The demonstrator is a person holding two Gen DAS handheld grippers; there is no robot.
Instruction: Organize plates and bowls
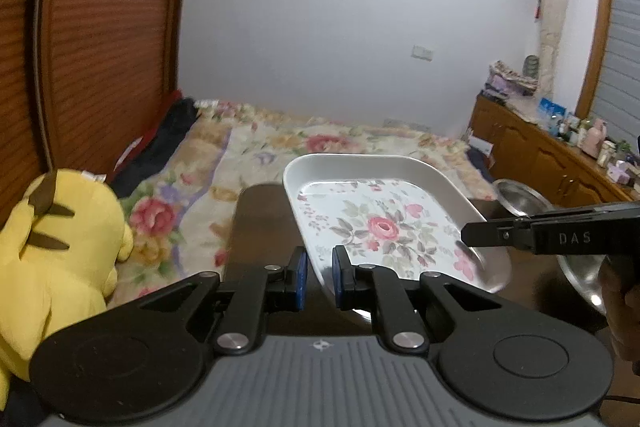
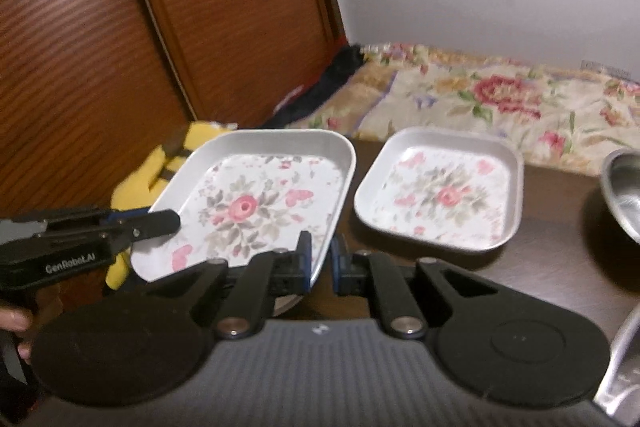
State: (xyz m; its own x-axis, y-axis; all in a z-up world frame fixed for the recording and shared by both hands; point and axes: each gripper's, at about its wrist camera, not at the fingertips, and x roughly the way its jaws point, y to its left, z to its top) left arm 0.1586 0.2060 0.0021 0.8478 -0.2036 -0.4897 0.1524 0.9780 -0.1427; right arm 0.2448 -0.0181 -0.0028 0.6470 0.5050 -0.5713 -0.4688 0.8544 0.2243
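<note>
Plate (image 2: 256,203) tilted, lifted off table (image 2: 560,267)

Dark brown table (image 2: 552,267), standing against a bed (image 2: 500,99) spread with a floral blanket. Near the table's far edge, a small square floral plate (image 2: 440,191) resting flat. At the right edge, a steel bowl (image 2: 624,187), partly out of frame. Toward the left edge, a larger floral plate (image 2: 256,203), tilted and raised, overhanging that side; contact with the tabletop unclear. On the bed, a yellow plush toy (image 1: 60,259) beside the table's left edge.
</note>
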